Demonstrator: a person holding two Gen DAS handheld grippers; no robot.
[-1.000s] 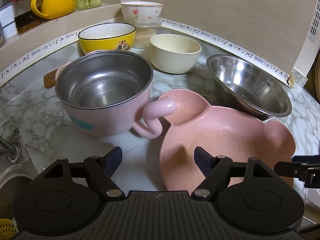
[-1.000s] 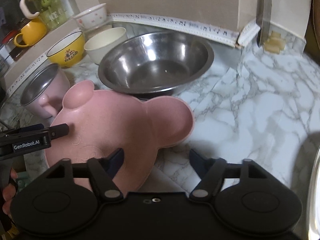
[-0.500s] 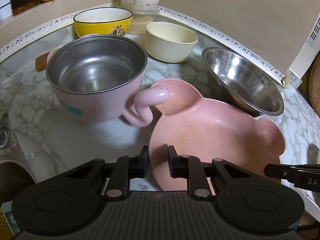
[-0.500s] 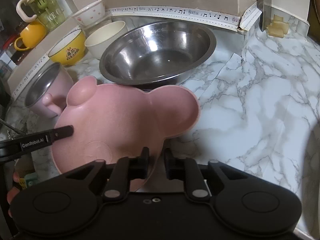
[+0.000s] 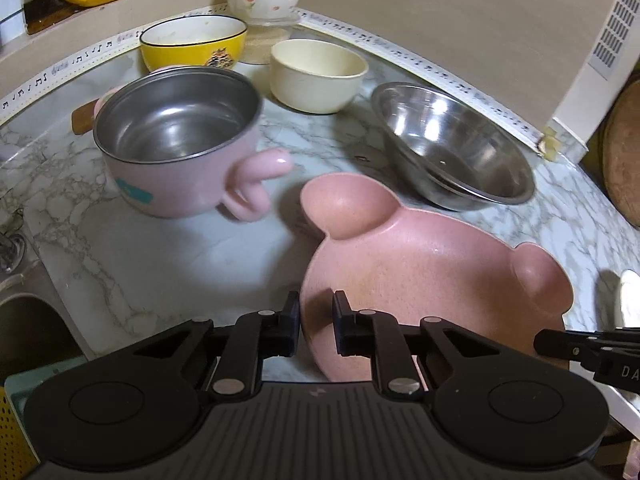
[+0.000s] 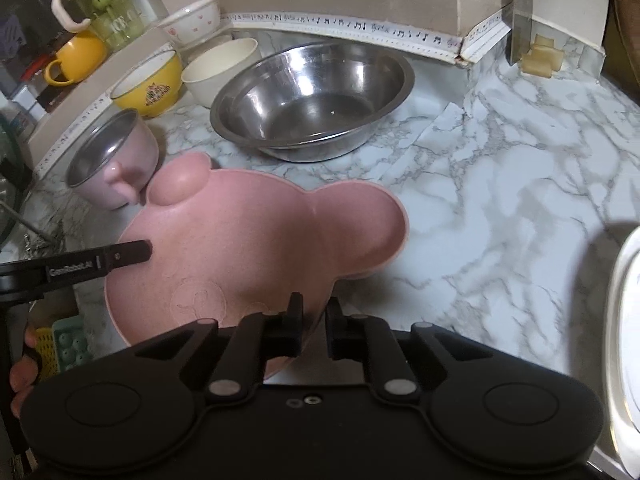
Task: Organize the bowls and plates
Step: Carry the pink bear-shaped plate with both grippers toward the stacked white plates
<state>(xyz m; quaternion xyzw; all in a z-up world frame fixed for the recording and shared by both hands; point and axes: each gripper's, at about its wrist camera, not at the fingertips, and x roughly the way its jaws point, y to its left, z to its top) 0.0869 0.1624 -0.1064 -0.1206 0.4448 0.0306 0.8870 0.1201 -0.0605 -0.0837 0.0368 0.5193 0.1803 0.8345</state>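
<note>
Two grippers clamp one pink bear-eared plate (image 5: pixel 420 280) by its near rim.

Left gripper (image 5: pixel 316 320) and right gripper (image 6: pixel 313 322) are each narrowed onto that rim above the marble surface (image 6: pixel 500 184); a pink steel-lined cup (image 5: pixel 176 148) sits at 11 o'clock, a steel bowl (image 5: pixel 452 144) at 1 o'clock.

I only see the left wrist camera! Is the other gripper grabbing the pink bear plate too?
Observer: Yes, the right gripper is shut on the pink bear plate, at its near rim.
Child: What's by the wall, right of the steel bowl?
Observer: A metal blade, standing against the wall.
Child: And the jar beside the yellow mug?
Observer: It has a white handle and a green lid.
</note>
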